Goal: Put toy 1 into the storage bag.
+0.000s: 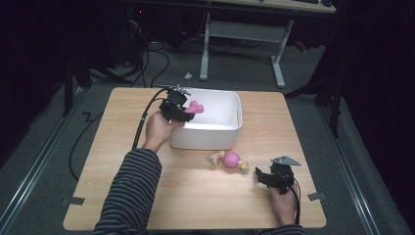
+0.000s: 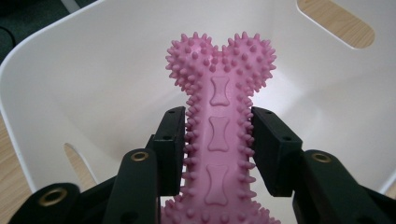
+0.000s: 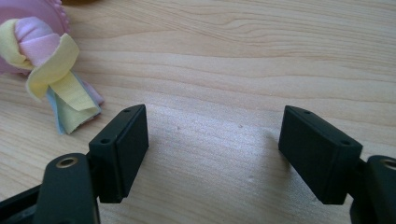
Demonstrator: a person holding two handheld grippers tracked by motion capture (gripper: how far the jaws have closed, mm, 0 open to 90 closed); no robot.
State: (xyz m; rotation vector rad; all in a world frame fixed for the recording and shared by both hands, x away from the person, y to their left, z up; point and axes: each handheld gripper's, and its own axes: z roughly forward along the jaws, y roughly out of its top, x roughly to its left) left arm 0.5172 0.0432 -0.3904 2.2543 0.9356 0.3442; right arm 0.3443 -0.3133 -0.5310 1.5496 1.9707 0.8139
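A pink spiky bone toy (image 2: 218, 84) stands upright between the jaws of my left gripper (image 2: 217, 123), and both pads press on its shaft. In the high view my left gripper (image 1: 188, 111) holds the bone toy (image 1: 197, 106) over the left end of a white bin (image 1: 205, 137), just above its rim. My right gripper (image 1: 259, 177) rests low near the table's front right with its jaws wide apart and nothing between them. A pink ball toy with pastel cloth ribbons (image 1: 232, 160) lies on the table in front of the bin, just left of the right gripper (image 3: 212, 140).
The wooden table (image 1: 195, 200) has bare room at the front and on both sides of the bin. The bin's inner wall (image 2: 93, 84) has handle slots. The ribbon toy (image 3: 51, 70) lies past the left jaw in the right gripper view. Cables run across the floor behind.
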